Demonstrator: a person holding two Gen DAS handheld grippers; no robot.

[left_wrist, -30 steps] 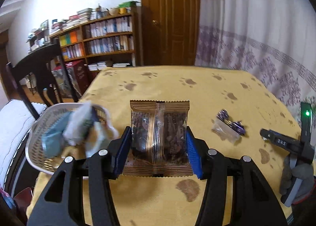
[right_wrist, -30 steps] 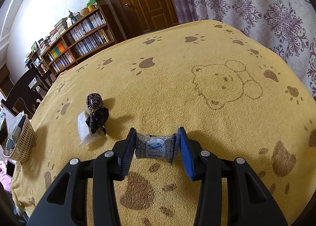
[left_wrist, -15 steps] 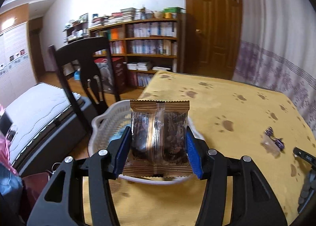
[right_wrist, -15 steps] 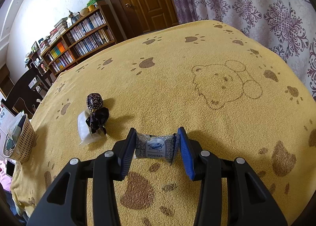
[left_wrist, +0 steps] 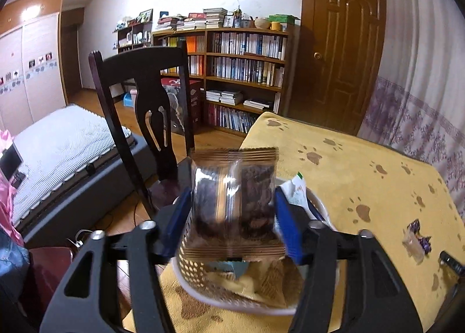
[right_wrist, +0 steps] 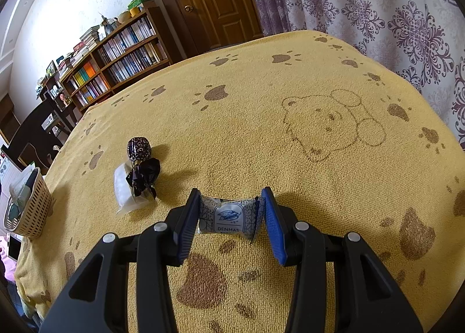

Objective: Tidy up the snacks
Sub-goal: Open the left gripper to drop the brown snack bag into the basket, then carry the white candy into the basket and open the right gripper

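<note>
1. The left gripper [left_wrist: 232, 213] is clamped on the brown snack packet [left_wrist: 234, 202] at centre frame, holding it upright over the white basket [left_wrist: 191, 272] at the table's edge.
2. The packet looks light, with crinkly, slippery film; the side-edge grip suits it, though a hard squeeze could crush what's inside.
3. The right gripper [right_wrist: 231, 216] grasps the white Denmas candy [right_wrist: 229, 218], lower centre, low over the yellow cloth [right_wrist: 261, 129]. It is small, soft and held across its width.
4. A dark foil candy [right_wrist: 139, 158] waits at centre left.
5. Against a second ago, the left view has swung from the table to the basket, chair and bed; the right view is unchanged.
</note>
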